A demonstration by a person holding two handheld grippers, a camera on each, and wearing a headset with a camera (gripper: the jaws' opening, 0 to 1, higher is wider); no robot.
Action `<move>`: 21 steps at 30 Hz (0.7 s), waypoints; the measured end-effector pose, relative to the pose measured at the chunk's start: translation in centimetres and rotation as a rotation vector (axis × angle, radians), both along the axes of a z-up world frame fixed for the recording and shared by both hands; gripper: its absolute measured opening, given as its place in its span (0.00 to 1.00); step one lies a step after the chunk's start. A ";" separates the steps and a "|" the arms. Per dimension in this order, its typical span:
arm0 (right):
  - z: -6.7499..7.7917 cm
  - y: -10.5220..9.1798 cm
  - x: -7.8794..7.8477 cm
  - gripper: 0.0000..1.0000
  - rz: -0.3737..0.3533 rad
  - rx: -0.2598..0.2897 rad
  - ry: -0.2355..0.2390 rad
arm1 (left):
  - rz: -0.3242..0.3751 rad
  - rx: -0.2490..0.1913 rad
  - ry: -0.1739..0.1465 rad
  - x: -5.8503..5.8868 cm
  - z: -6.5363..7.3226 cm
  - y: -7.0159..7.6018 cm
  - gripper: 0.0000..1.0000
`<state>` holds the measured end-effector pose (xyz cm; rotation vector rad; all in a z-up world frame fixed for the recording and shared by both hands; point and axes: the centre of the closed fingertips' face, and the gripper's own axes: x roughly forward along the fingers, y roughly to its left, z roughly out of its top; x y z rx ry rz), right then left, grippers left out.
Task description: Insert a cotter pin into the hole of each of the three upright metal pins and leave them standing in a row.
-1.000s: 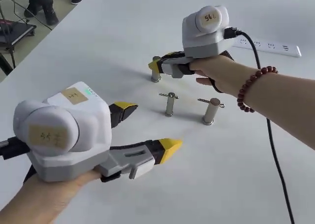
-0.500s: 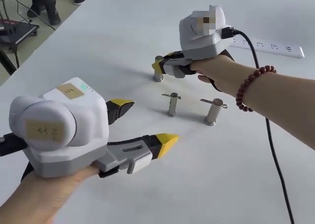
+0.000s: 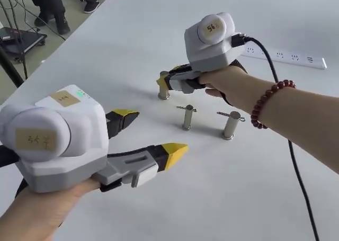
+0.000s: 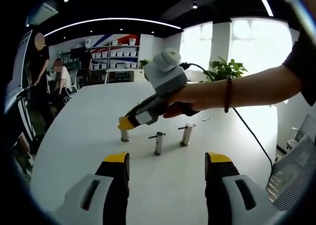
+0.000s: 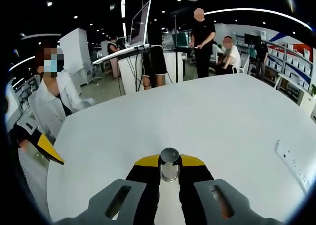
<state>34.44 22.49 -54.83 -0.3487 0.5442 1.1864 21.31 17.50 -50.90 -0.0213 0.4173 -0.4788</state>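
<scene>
White workbench (image 3: 159, 18), three upright metal pins (image 3: 164, 93) (image 3: 187, 119) (image 3: 229, 127), two cotter pins (image 3: 186, 108) (image 3: 230, 114)

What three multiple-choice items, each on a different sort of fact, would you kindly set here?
1. In the head view, the right gripper has its tips at which metal pin? A left pin B middle pin C right pin
2. How many pins visibly carry a cotter pin? A one B two C three
3. The left gripper is: A open, empty B shut on a pin C shut, empty
Answers: 1 A, its jaws close on it; 2 B, middle and right pins; 3 A, jaws apart, nothing between.
</scene>
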 end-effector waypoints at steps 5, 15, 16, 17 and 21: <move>0.2 0.4 -2.0 0.08 0.047 0.015 0.013 | 0.020 0.015 -0.008 -0.4 0.4 0.4 0.61; 1.1 0.3 -5.7 0.08 0.189 -0.014 -0.034 | 0.041 0.033 -0.014 -1.3 1.0 1.2 0.60; 1.3 0.2 -6.4 0.08 0.204 -0.016 -0.038 | 0.045 0.032 -0.018 -1.4 1.2 1.3 0.60; 1.4 0.2 -6.8 0.08 0.218 -0.015 -0.045 | 0.056 0.027 -0.022 -1.4 1.3 1.5 0.59; 1.8 -0.5 -8.9 0.08 0.244 0.011 -0.034 | 0.074 0.006 -0.037 -1.5 1.8 1.6 0.58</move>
